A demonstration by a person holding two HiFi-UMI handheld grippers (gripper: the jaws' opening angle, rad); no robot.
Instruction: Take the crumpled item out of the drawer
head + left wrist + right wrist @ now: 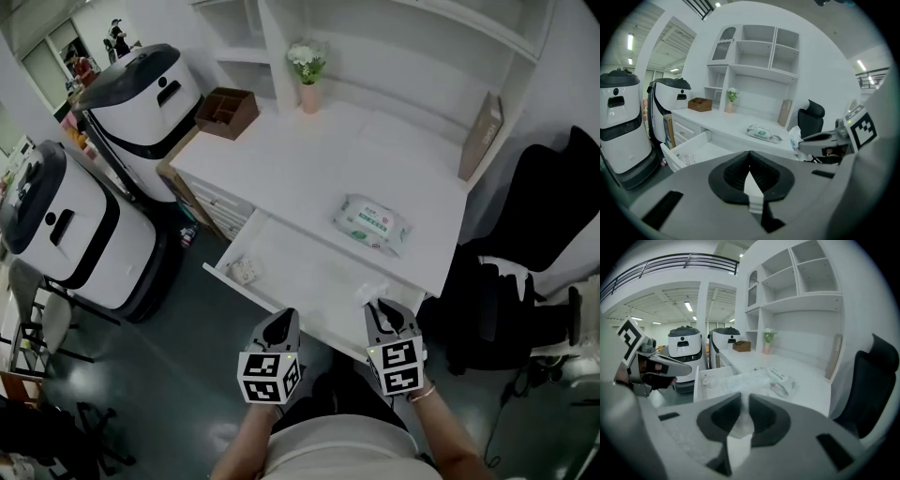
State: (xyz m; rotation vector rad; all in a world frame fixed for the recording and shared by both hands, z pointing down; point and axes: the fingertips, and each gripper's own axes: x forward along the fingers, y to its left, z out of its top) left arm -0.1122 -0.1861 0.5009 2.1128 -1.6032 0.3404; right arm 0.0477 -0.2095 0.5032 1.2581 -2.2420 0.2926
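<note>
The white drawer [305, 281] stands pulled out under the desk. A small crumpled paper item [245, 271] lies in its left end, also seen in the left gripper view [688, 159] and the right gripper view [708, 379]. My right gripper [382, 307] hovers at the drawer's front right, shut on a crumpled clear plastic wrapper [743, 380] that sticks out ahead of the jaws [369, 292]. In the left gripper view this wrapper [794, 137] shows at the right gripper's tip. My left gripper [280, 328] is at the drawer's front edge, shut and empty [750, 157].
A pack of wet wipes [372, 223] lies on the desk top. A brown box [227, 111], a vase of flowers [308, 75] and a leaning board [480, 136] stand at the back. Two white machines [66, 225] are at the left, a black chair [534, 272] at the right.
</note>
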